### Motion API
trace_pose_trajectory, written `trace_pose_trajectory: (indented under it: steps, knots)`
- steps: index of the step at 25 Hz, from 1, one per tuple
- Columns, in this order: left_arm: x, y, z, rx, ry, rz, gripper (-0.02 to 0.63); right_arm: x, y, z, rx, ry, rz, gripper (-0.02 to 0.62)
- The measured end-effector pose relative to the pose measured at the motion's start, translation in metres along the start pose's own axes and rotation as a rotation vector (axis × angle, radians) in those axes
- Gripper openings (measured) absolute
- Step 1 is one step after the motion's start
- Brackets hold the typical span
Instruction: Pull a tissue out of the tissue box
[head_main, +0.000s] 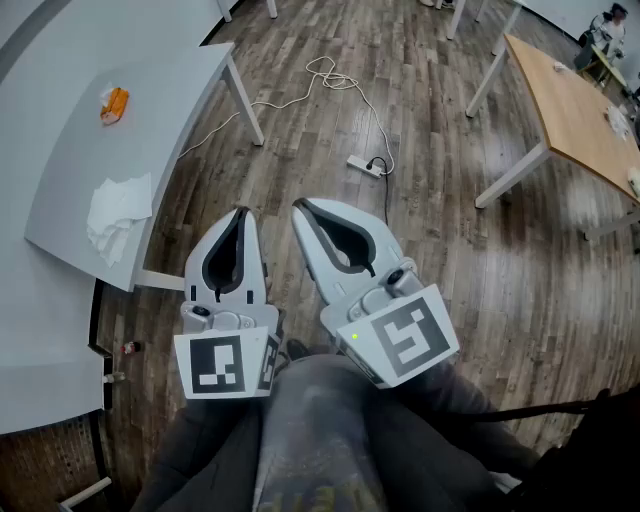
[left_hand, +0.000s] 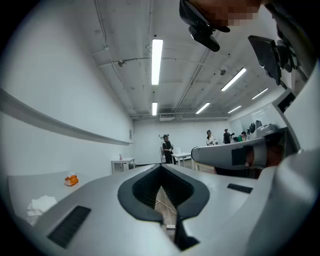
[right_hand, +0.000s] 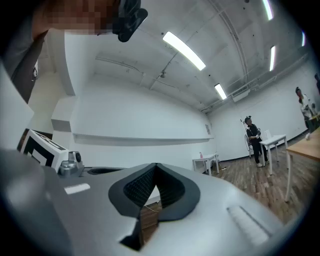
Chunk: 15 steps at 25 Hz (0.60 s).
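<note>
While the head view has the left tongs (head_main: 241, 213) and right tongs (head_main: 298, 207) pressed together, empty, above the lap (head_main: 320, 430), the orange tissue box (head_main: 114, 104), white tissue peeking out, sits well apart on the worktop (head_main: 60, 170); each gripper view confirms closed, empty tongs.

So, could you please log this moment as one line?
left gripper: shut, empty | right gripper: shut, empty | tissue box: on table, apart from grippers | loose tissues: near table edge
</note>
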<state>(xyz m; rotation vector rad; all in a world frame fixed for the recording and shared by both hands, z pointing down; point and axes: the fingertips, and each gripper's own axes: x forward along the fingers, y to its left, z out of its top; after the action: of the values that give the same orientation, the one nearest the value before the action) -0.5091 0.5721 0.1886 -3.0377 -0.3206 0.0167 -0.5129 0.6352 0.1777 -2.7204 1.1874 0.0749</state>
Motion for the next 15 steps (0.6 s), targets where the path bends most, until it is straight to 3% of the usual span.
trace_pose_trajectory:
  steps: [9, 15]
  knots:
    - [0.024, -0.020, -0.002, 0.004, -0.002, 0.026, 0.000, -0.004, -0.029, 0.003, 0.002, -0.008, 0.035, 0.000]
    - [0.031, -0.022, -0.016, -0.005, 0.041, 0.046, 0.000, 0.000, -0.041, -0.002, 0.033, -0.017, 0.050, 0.002]
